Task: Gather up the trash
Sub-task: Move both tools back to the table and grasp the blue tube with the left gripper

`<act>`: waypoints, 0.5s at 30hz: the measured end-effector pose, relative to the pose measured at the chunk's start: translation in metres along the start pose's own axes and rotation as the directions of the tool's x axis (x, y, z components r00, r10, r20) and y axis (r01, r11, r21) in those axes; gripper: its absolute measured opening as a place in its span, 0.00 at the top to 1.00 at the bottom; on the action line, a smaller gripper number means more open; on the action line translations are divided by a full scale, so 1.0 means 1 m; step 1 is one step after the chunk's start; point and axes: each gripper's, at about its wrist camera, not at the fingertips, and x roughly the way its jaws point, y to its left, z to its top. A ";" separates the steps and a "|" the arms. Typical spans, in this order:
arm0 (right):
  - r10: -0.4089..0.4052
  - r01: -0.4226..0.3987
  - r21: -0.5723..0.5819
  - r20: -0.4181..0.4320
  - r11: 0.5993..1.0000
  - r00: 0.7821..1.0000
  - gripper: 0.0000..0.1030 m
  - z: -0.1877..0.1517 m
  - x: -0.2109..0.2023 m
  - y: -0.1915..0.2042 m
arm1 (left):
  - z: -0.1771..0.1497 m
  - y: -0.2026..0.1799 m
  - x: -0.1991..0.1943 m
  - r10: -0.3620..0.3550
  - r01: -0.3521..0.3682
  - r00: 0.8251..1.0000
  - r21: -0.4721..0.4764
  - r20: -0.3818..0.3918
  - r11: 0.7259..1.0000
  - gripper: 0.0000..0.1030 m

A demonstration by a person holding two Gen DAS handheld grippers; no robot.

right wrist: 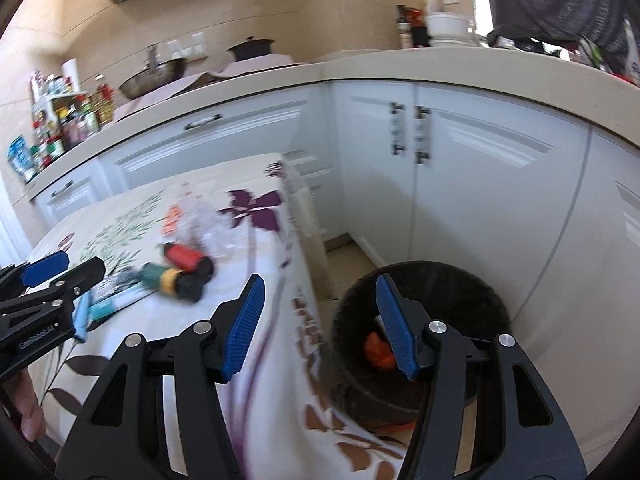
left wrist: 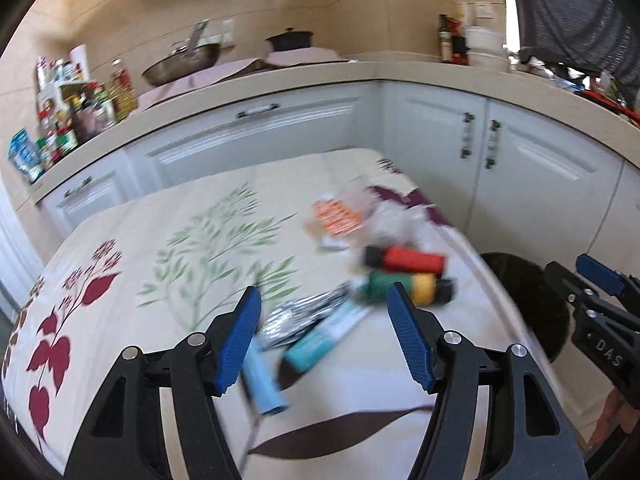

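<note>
Trash lies on a table with a flowered cloth [left wrist: 168, 248]: a red and black tube [left wrist: 404, 259], a green, yellow and black tube [left wrist: 404, 289], a teal wrapper [left wrist: 324, 340], a light blue tube [left wrist: 262, 384], a silver wrapper [left wrist: 304, 310], an orange packet [left wrist: 336, 218] and clear plastic [left wrist: 394, 216]. My left gripper [left wrist: 324, 332] is open and empty above the teal wrapper. My right gripper [right wrist: 318, 320] is open and empty, over the table's right edge and a black bin [right wrist: 424, 320]. An orange scrap [right wrist: 378, 350] lies in the bin.
White cabinets [right wrist: 460, 184] under a beige counter [right wrist: 360, 68] stand behind and to the right. On the counter are bottles [left wrist: 72, 120], a pan [left wrist: 184, 62] and a black pot [left wrist: 290, 38]. The bin also shows in the left wrist view [left wrist: 520, 300].
</note>
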 end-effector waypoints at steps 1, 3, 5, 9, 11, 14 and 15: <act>0.008 -0.008 -0.011 -0.004 1.000 1.000 0.45 -0.001 0.000 0.007 | -0.004 0.006 0.001 0.009 -0.009 1.000 -0.005 -0.007 1.000 0.38; 0.020 -0.020 -0.027 -0.008 0.999 1.000 0.45 -0.002 -0.001 0.018 | -0.011 0.017 0.001 0.023 -0.023 1.000 -0.015 -0.019 1.000 0.38; 0.029 -0.030 -0.046 -0.012 0.998 1.000 0.45 -0.003 -0.002 0.030 | -0.017 0.026 0.002 0.032 -0.032 0.999 -0.025 -0.031 0.999 0.38; 0.042 -0.043 -0.079 -0.021 0.996 0.999 0.45 -0.005 -0.002 0.050 | -0.028 0.040 0.005 0.033 -0.035 0.998 -0.041 -0.054 0.999 0.38; 0.046 -0.048 -0.090 -0.026 0.995 0.999 0.45 -0.005 -0.002 0.057 | -0.032 0.045 0.007 0.026 -0.029 0.997 -0.047 -0.066 0.998 0.38; 0.050 -0.053 -0.105 -0.034 0.993 0.998 0.45 -0.007 -0.001 0.064 | -0.037 0.048 0.009 0.018 -0.022 0.997 -0.049 -0.077 0.999 0.38; 0.051 -0.054 -0.109 -0.036 0.993 0.998 0.45 -0.007 -0.001 0.066 | -0.039 0.048 0.009 0.017 -0.021 0.997 -0.050 -0.079 0.999 0.38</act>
